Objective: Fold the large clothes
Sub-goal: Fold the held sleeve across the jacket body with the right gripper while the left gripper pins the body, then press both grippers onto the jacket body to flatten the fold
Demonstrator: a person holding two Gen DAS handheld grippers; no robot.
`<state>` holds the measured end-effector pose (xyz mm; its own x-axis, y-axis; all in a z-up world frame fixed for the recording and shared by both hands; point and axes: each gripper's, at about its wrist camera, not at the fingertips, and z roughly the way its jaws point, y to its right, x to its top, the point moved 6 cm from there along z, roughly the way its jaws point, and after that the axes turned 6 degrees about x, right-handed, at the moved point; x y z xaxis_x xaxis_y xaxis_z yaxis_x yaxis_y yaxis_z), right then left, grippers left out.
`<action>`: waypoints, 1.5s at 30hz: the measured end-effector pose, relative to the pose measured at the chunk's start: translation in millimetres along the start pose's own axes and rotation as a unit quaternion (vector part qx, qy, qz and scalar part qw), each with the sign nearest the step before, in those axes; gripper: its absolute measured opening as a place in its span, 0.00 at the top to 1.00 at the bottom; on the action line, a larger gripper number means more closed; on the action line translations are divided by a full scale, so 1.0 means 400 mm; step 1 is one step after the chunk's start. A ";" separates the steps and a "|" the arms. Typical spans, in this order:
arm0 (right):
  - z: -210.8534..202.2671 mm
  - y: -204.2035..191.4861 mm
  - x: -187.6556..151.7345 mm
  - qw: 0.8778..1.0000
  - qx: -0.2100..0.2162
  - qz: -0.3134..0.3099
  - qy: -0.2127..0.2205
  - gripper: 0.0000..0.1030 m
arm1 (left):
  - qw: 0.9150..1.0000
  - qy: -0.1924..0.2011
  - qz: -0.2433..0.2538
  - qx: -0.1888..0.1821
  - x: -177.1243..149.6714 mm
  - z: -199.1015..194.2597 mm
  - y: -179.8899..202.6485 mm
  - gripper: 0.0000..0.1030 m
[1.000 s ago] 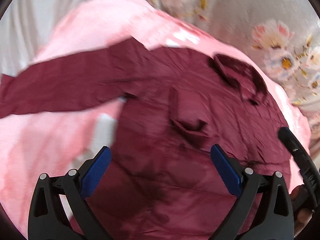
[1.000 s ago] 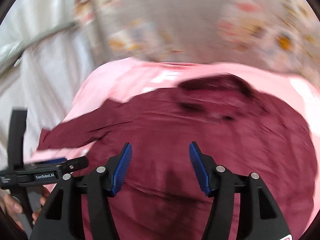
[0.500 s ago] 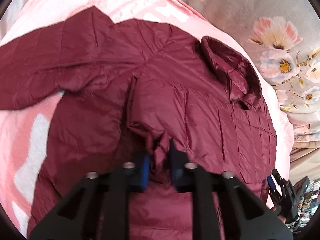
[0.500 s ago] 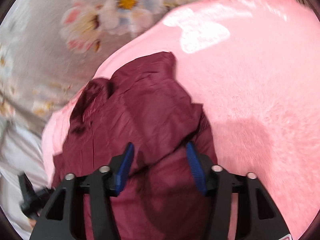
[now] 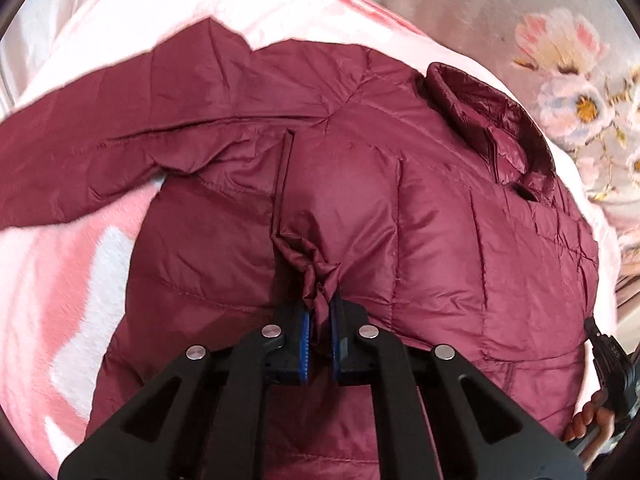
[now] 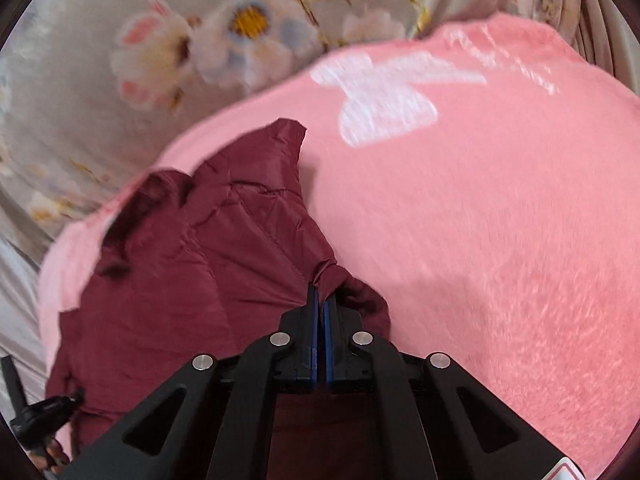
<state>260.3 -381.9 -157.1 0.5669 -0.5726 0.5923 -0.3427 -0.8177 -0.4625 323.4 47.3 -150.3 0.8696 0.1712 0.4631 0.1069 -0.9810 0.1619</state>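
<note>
A maroon quilted jacket (image 5: 420, 208) lies spread on a pink blanket (image 5: 48, 280), collar at the upper right, one sleeve stretched out to the left. My left gripper (image 5: 320, 320) is shut on a bunched pinch of the jacket's front fabric. In the right wrist view the jacket (image 6: 192, 280) lies at the left of the pink blanket (image 6: 500, 240). My right gripper (image 6: 321, 312) is shut on a gathered fold at the jacket's right edge.
A grey floral bedsheet (image 5: 560, 60) lies beyond the blanket, and it also shows in the right wrist view (image 6: 120, 60). White cloth (image 6: 16, 300) lies at the far left. Each gripper's handle shows at the edge of the other's view.
Both grippers were open a second ago. The left one closed on the jacket's front half a second ago; the right one has now closed on the jacket's right edge.
</note>
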 end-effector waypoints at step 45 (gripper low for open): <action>0.097 -0.421 -0.215 0.966 -0.026 -0.251 -0.060 0.88 | 0.986 0.095 0.122 0.066 -0.030 0.021 0.174 0.33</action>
<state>298.5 -192.8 -155.8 0.7533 -0.0947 0.6508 -0.0369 -0.9941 -0.1020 324.4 -24.0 -151.8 0.7726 -0.0703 0.6310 -0.0221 -0.9962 -0.0839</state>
